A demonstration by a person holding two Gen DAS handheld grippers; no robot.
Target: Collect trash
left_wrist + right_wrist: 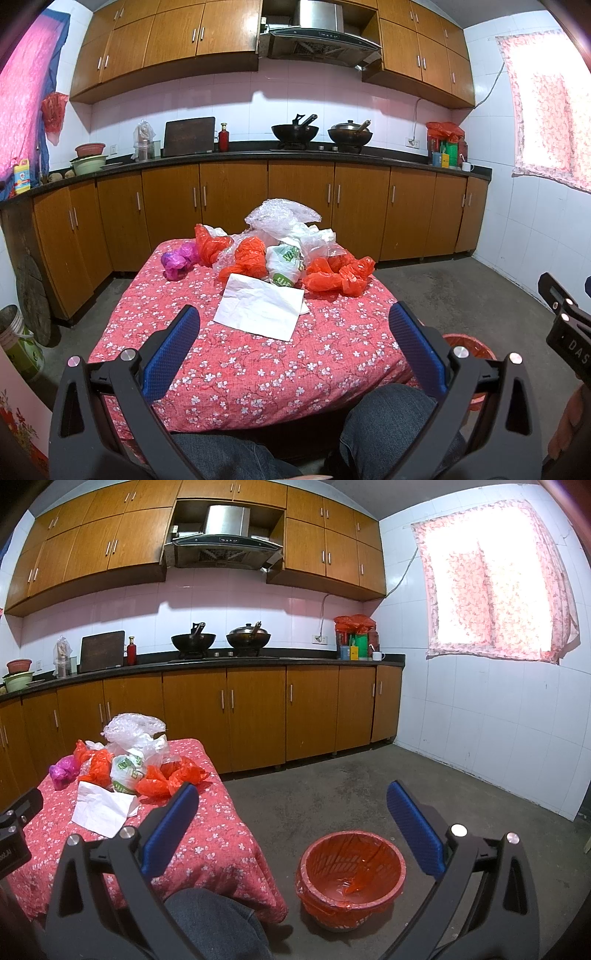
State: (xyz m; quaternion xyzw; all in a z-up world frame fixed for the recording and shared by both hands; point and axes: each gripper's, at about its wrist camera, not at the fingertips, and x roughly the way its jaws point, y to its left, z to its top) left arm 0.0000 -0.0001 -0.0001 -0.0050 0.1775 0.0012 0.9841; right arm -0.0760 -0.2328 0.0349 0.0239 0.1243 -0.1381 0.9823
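A heap of trash lies at the far end of a table with a red flowered cloth (258,369): a white paper sheet (260,309), red plastic bags (340,275), a white and green bag (284,266), a purple bag (177,260) and clear bubble wrap (282,218). My left gripper (294,317) is open and empty above the near part of the table, short of the paper. My right gripper (293,797) is open and empty over the floor, above a red-lined waste bin (351,871). The paper (103,806) and the heap show at the left of the right wrist view.
The bin stands on the concrete floor right of the table (229,834). Wooden cabinets (295,206) and a counter with two woks (295,131) run along the far wall. My knees (388,424) are at the table's near edge. A bucket (18,343) stands at the far left.
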